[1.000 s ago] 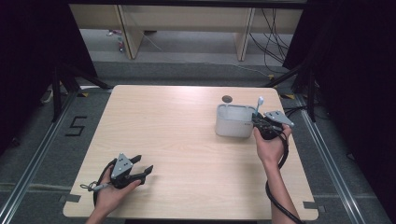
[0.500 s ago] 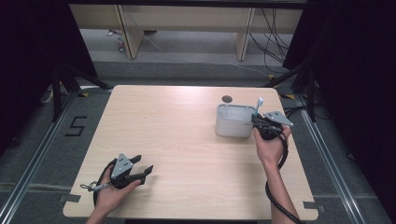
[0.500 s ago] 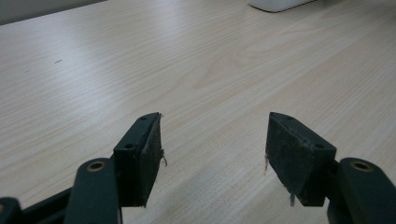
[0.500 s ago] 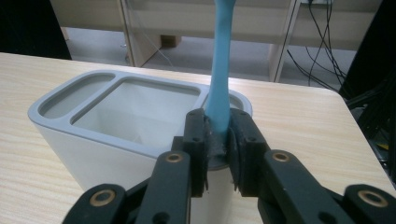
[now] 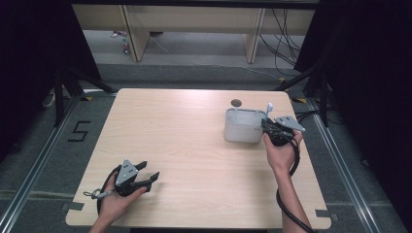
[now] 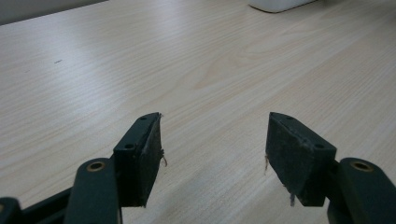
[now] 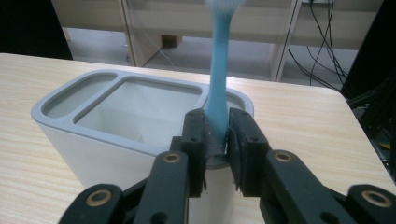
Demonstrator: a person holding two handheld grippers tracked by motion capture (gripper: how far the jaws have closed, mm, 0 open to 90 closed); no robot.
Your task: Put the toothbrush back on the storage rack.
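Right tongs (image 7: 216,140) just eased, pads beside upright pale-blue toothbrush (image 7: 218,79); left tongs (image 6: 212,154) apart.

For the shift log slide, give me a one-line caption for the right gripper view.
Right gripper pinching an upright light-blue toothbrush handle over the grey-rimmed holder's small end compartment.

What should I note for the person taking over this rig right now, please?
Right gripper: jaws closed on the light blue toothbrush, though they have just been opening slightly; the brush stands upright in the small end slot of the white holder.
Left gripper: open, empty, near the table's front left edge.
Done: brush stands in the holder.
Left: probably release fully and pull the right gripper away.
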